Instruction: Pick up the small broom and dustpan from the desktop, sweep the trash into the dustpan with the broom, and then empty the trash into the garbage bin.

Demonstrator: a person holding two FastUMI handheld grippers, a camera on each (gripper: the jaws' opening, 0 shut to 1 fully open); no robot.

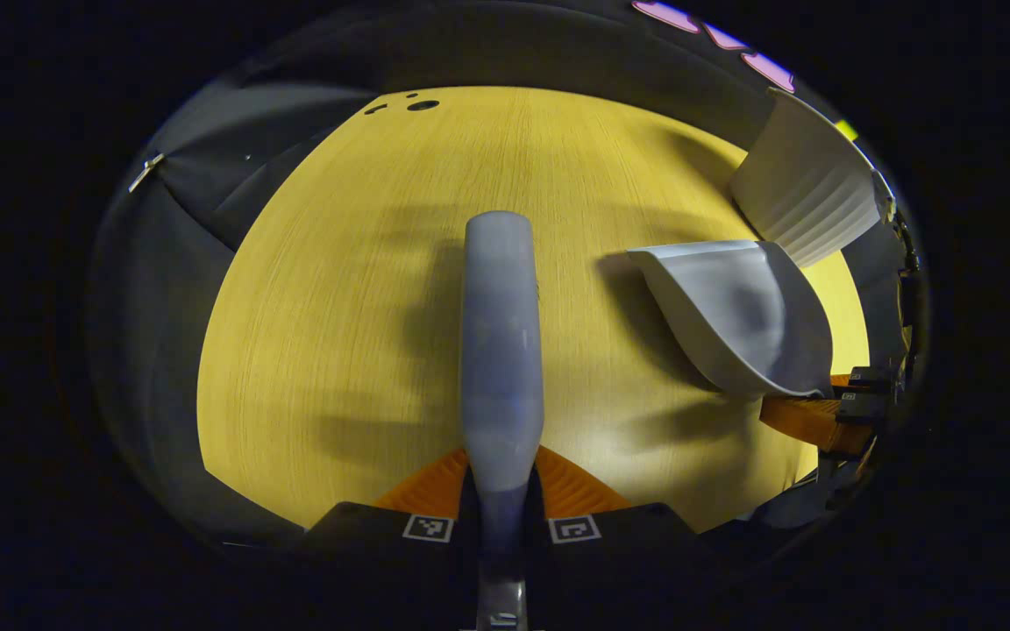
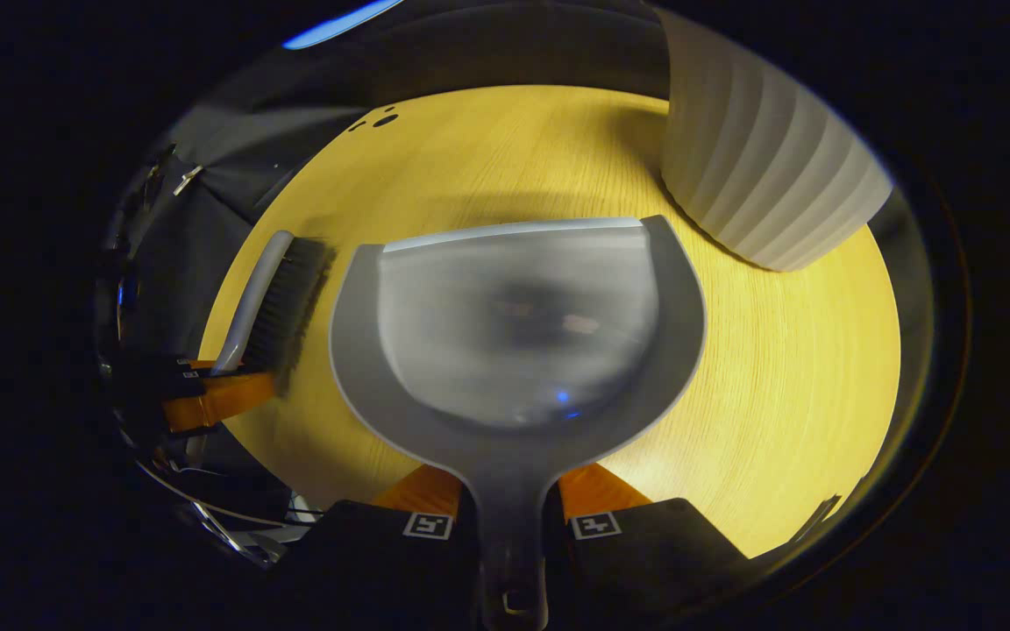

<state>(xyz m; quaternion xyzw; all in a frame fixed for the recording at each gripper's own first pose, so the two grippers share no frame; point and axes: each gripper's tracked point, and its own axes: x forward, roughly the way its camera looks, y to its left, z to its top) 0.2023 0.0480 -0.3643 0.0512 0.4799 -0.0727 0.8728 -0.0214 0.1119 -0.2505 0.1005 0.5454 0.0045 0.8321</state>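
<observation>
1. The left gripper is clenched on the handle of the small grey plastic broom, which points forward over the yellow wood-grain bench; the right gripper view shows its dark bristles near the bench.
2. The right gripper grasps the handle of the grey plastic dustpan, whose pan looks empty and whose front lip faces away.
3. The white ribbed garbage bin stands just beyond the dustpan, to its right.
4. No trash is visible on the bench, so the step in hand is hard to place.
5. To sweep well, press the dustpan lip flat on the bench and draw the bristles towards it in short strokes.
6. No readable brand or writing; only square black-and-white markers sit on the gripper fingers.
</observation>
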